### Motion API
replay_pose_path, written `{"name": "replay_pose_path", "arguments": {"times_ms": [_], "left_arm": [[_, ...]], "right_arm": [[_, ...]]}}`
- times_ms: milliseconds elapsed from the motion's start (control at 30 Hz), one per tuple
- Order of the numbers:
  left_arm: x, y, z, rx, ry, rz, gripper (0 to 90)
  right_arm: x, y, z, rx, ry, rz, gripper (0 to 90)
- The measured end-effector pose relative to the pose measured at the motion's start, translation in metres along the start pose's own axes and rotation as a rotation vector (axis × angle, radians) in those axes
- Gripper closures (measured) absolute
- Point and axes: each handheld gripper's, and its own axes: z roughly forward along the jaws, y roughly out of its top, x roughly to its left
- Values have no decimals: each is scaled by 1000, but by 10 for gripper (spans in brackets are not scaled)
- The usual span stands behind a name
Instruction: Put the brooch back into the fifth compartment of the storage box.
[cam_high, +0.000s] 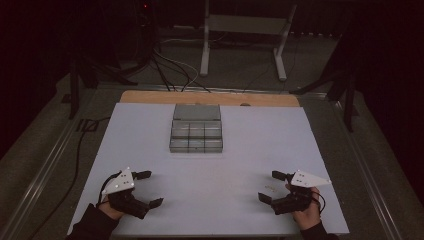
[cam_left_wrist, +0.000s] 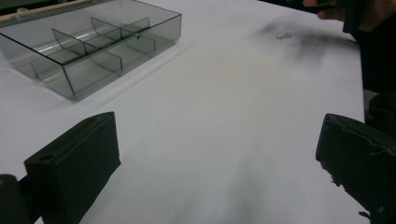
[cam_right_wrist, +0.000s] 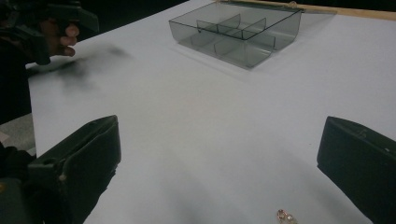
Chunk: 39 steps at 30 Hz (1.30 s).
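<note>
The white table (cam_high: 150, 130) is being shared by a clear divided box (cam_high: 196, 134) sitting mid-table, both hand-held grippers, left (cam_high: 149, 188) and right (cam_high: 266, 185), being held wide open and empty, and tiny bits (cam_high: 270, 188) lying just beside the right one.

Overall light: dim in the high view; the room around the surface (cam_high: 210, 170) is almost black; the white sheet is the brightest area.
Light source: seems to come from above; its exact place cannot be told.
Shadows: soft grey smudges lie on the sheet in both gripper views, under the far hand in each; weak shadows fall beside the clear box (cam_right_wrist: 238, 32).
Glare: none strong; a pale reflection sits on the box walls.
Focus: the black jaws near the lens look soft; the small object (cam_right_wrist: 286, 216) at the bottom edge is blurred.
Quality: grainy, low contrast, slightly purple tint.
</note>
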Motion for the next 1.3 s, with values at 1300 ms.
{"name": "replay_pose_path", "arguments": {"times_ms": [1300], "left_arm": [[2,0,-1,-23,-11,-31,11]], "right_arm": [[10,24,-9,10,103,-52,0]]}}
